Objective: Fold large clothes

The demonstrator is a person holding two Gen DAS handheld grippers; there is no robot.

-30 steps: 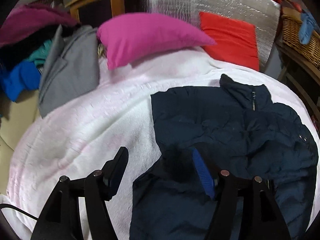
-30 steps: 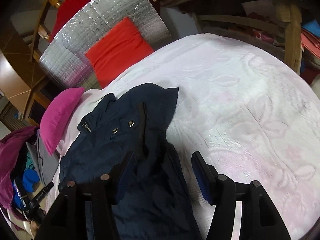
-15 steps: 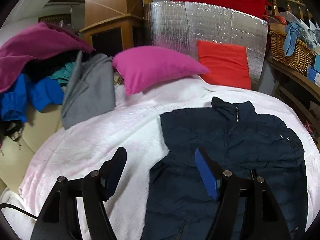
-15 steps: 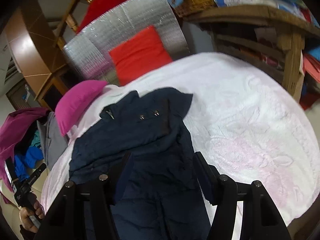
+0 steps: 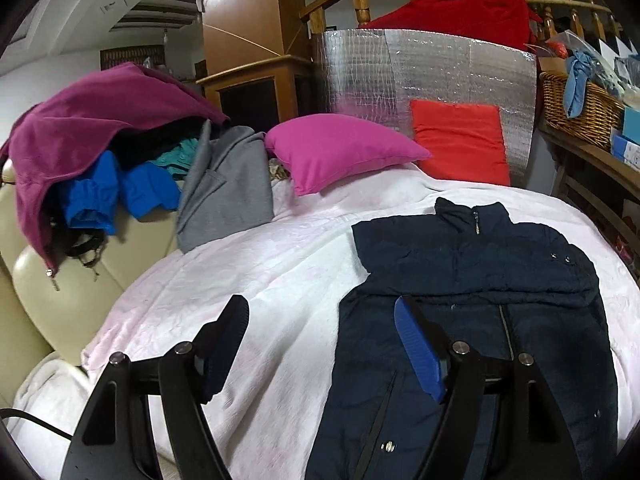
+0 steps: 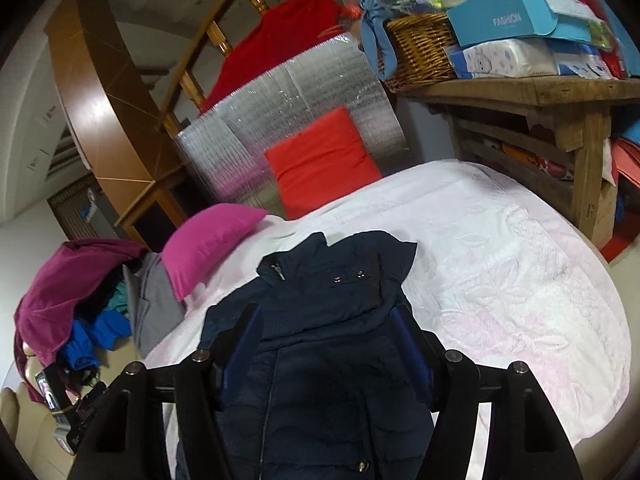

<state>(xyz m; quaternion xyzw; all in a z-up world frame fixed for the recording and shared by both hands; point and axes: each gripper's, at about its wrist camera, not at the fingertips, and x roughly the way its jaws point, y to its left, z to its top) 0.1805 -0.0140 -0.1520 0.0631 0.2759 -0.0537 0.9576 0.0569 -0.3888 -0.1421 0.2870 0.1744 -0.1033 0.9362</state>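
Navy padded jacket (image 5: 472, 320), one only, spread flat on the pale pink-and-white blanket (image 5: 256, 280), collar toward the pillows, both sleeves folded across the chest, two snaps showing on the upper sleeve, front zip running down the middle. Blanket: one, covering the whole work surface. Silver insulation panel (image 5: 420, 76): one, standing upright behind the pillows, with one red cloth (image 5: 460, 12) draped over the wooden railing above it. Heap of clothes (image 5: 100, 152) at the far left on a cream sofa: one maroon garment on top, one blue, one teal, one grey blazer leaning against the blanket's edge. Pillows: two, one magenta pillow (image 5: 340, 148) and one orange-red pillow (image 5: 460, 140), side by side, the red one leaning on the panel. Wicker basket (image 5: 580, 108): one, on a wooden shelf at the right, a blue cloth hanging over its rim.

Left gripper (image 5: 320, 316): jaws spread wide, having just been opening, empty, hovering above the jacket's left edge and the bare blanket beside it, touching neither.

Right gripper (image 6: 328, 328): jaws likewise wide, just been opening, empty, hanging over the jacket's chest clear of the fabric.
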